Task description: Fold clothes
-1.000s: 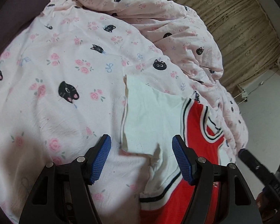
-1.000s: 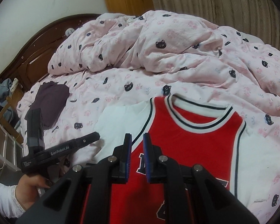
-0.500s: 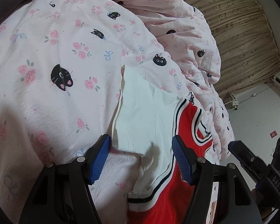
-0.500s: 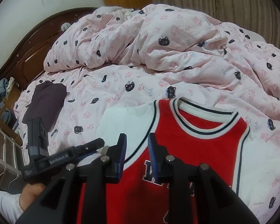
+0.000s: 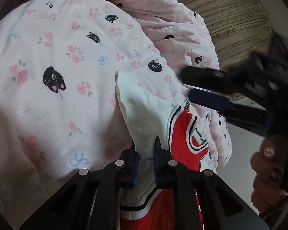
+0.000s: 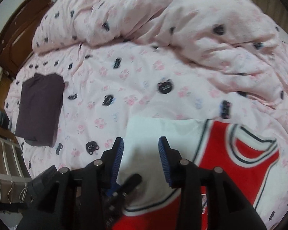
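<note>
A red jersey with white sleeves and black trim point(image 6: 245, 164) lies flat on the pink bed. My left gripper point(image 5: 145, 163) is shut on the hem of its white left sleeve point(image 5: 144, 118). My right gripper point(image 6: 141, 157) is open and hovers over the same white sleeve point(image 6: 155, 134), jaws wide apart. In the left wrist view the right gripper point(image 5: 211, 88) shows blurred at the right, above the collar. In the right wrist view the left gripper point(image 6: 124, 187) shows low under my fingers.
A rumpled pink duvet with black cats point(image 6: 182, 28) fills the far side of the bed. A folded dark purple garment point(image 6: 39, 107) lies at the left. The wooden headboard point(image 6: 11, 36) is behind it. A shelf unit point(image 6: 3, 163) stands beside the bed.
My left gripper moved forward and closed on the white sleeve hem. My right gripper opened and swung left from the red chest to over the white sleeve.
</note>
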